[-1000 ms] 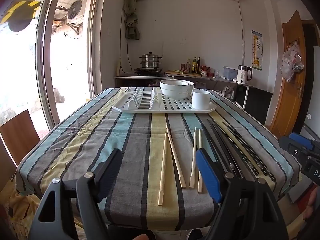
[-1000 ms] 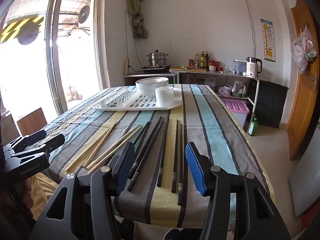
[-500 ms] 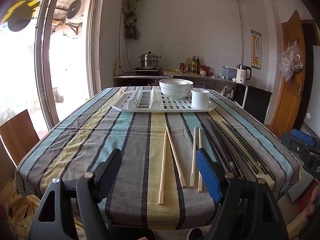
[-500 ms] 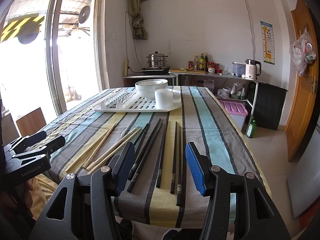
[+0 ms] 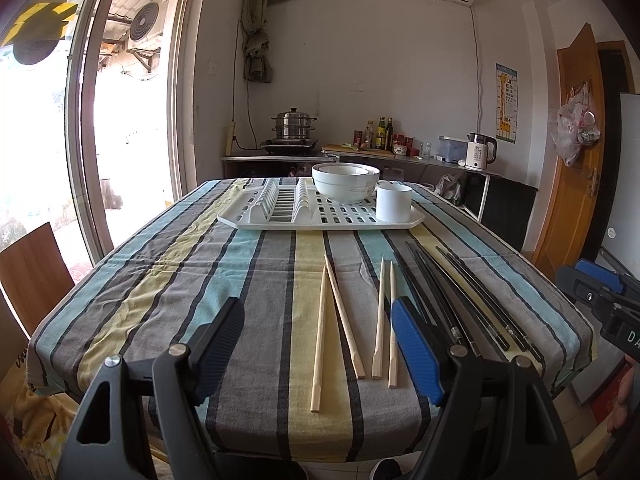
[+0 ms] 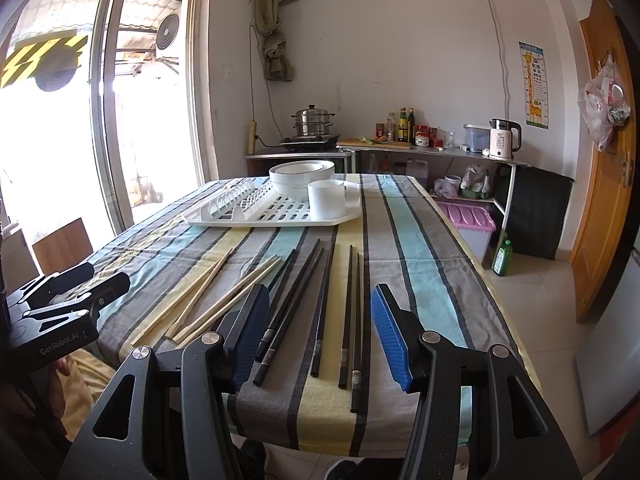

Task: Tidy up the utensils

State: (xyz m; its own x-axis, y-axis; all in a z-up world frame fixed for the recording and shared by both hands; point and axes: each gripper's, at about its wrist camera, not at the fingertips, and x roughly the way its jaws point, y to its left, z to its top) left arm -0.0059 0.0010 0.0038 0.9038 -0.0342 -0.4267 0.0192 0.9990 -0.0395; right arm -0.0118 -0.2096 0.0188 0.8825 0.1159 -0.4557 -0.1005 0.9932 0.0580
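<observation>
Right wrist view, left gripper (marked "GenRobot.AI")

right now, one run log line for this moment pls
phase: pre-grasp | left tool: open, empty | right tool: open, empty | wooden chopsticks, black chopsticks: on tablecloth | cup: on drying rack

almost nothing differs from a second ago. the left gripper has drifted a touch, so the wooden chopsticks sit marginally lower between its fingers. the right gripper has eased slightly too; the black chopsticks and white drying rack appear shifted a little.
</observation>
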